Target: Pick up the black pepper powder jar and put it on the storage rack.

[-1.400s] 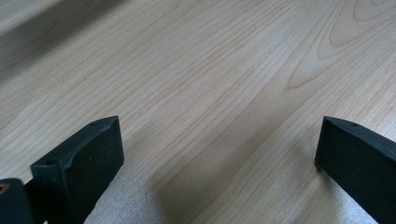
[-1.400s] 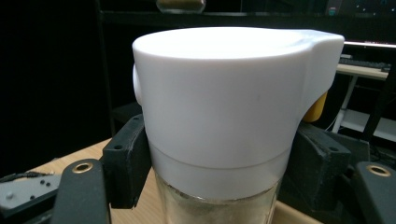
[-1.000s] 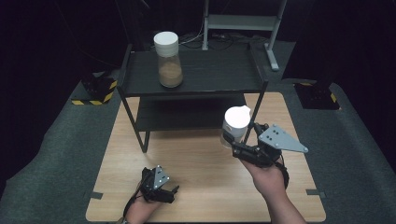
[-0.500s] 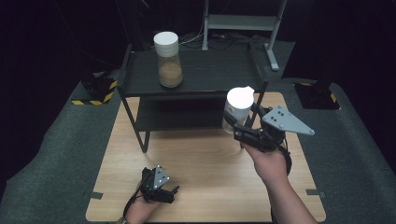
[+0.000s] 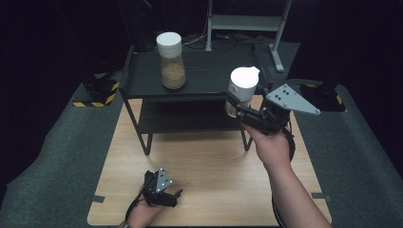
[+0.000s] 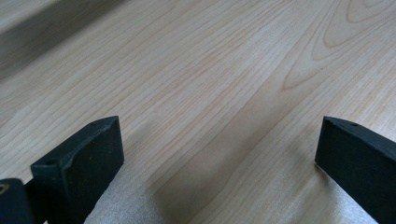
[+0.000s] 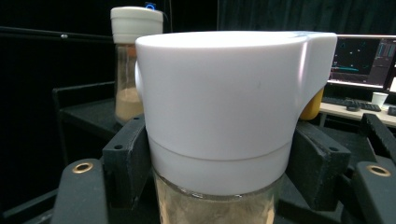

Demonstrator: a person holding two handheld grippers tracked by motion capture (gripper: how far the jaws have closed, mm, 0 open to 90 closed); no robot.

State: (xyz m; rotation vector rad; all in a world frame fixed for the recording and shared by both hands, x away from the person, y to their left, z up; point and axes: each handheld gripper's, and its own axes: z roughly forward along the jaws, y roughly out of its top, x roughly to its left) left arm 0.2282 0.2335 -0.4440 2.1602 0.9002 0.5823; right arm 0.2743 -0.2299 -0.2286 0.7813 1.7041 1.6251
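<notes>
glass jar [image 7: 219, 205] body cut off below right gripper [image 7: 219, 154] jaws.

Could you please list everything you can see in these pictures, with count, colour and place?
held jar: one, clear glass with white lid and tan contents, clamped in the right gripper at the shelf's front right corner.
standing jar: one, clear glass with white lid and tan powder, upright on the shelf's top, left of middle.
shelf: one, black, two levels, at the table's far edge.
table: one, light wood.
monitor: one, lit, far right in the right gripper view.
left gripper: one, black, jaws apart, low over the table's near left.
right gripper: one, black with grey plate, shut on the held jar.
</notes>
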